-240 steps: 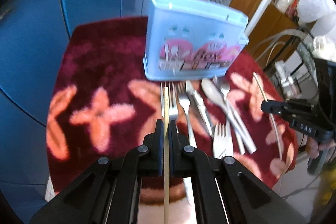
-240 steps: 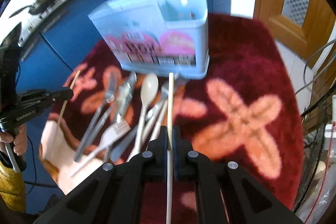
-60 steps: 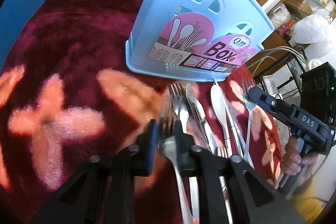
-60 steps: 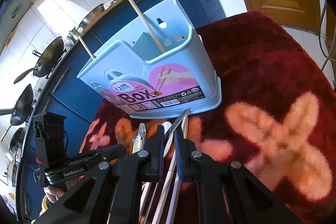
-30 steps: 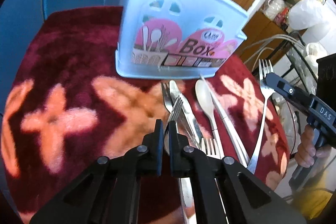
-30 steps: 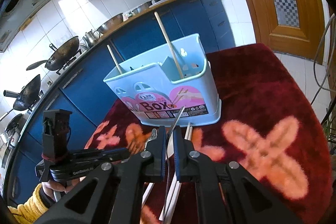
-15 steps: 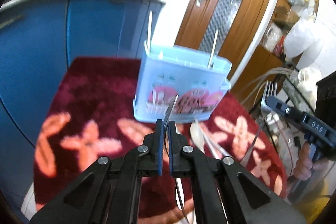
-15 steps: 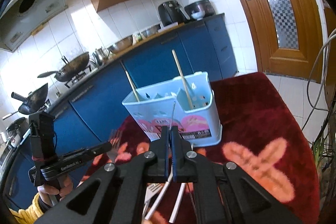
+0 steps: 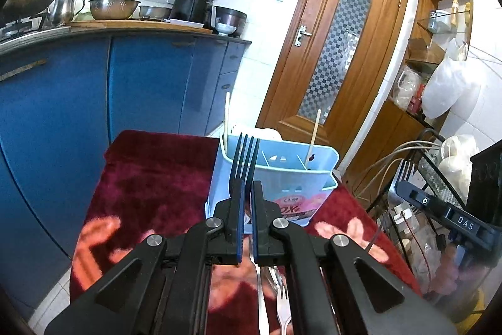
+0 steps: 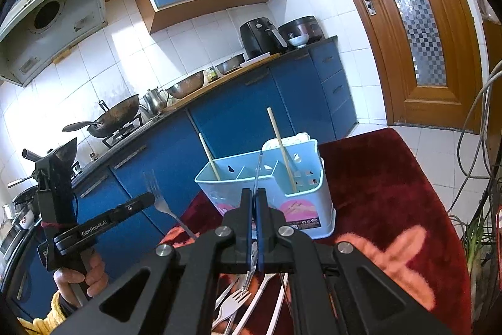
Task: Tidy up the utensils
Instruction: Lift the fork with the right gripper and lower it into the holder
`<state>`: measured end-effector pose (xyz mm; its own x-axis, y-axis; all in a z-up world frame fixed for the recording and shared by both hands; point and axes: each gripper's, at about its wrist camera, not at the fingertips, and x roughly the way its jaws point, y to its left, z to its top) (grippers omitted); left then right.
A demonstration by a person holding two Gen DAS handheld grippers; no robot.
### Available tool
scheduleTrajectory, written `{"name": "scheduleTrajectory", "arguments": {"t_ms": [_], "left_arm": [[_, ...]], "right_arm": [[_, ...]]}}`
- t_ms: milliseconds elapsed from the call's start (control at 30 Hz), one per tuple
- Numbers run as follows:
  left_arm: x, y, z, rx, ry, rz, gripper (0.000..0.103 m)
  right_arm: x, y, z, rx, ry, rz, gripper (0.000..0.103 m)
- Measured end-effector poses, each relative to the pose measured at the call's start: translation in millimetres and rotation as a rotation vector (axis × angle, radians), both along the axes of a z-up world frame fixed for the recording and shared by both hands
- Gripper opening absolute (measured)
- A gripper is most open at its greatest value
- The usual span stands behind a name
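Note:
My left gripper (image 9: 246,189) is shut on a metal fork (image 9: 244,156), held above the table with its tines up in front of the light-blue utensil box (image 9: 276,178). My right gripper (image 10: 254,193) is shut on a second fork (image 10: 258,168), seen edge-on, also raised before the box (image 10: 282,190). Two wooden chopsticks (image 10: 280,143) stand in the box, one at each end. Each view shows the other gripper: the right gripper (image 9: 400,186) at the right edge, the left gripper (image 10: 150,197) at the left. Loose utensils (image 10: 238,300) lie on the red floral cloth (image 10: 376,193) below.
Blue kitchen cabinets (image 9: 141,83) with pots and an air fryer stand behind the table. A wooden door (image 9: 332,52) is at the back right. Cables and a wire rack (image 9: 433,171) crowd the right side. A hand (image 10: 78,275) holds the left gripper.
Both grippers have risen from the pile with their forks, and both views have tilted up, so the box's open top and the kitchen behind now show.

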<state>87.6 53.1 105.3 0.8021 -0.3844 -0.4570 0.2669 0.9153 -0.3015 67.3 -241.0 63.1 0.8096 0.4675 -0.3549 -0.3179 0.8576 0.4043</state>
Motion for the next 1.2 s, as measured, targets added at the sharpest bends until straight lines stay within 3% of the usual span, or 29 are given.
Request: {"name": "scheduleTrajectory", "arguments": {"t_ms": [467, 800, 1000, 1200], "left_arm": [[6.1, -0.6, 70.7, 0.067, -0.143, 0.049, 0.001], [56.7, -8.7, 115.7, 0.077, -0.202, 0.104, 0.001], [87.2, -21.8, 117.5, 0.115, -0.209, 0.120, 0.001], [115.7, -26.8, 90.4, 0.118, -0.144, 0.095, 0.001]], "right_arm": [[5.1, -6.6, 9.3, 0.002, -0.017, -0.016, 0.003], [12.7, -13.2, 12.2, 0.001, -0.018, -0.022, 0.003], [26.6, -19.2, 20.1, -0.006, -0.030, -0.039, 0.003], [45.9, -21.0, 35.1, 0.000, -0.064, -0.059, 0.003]]}}
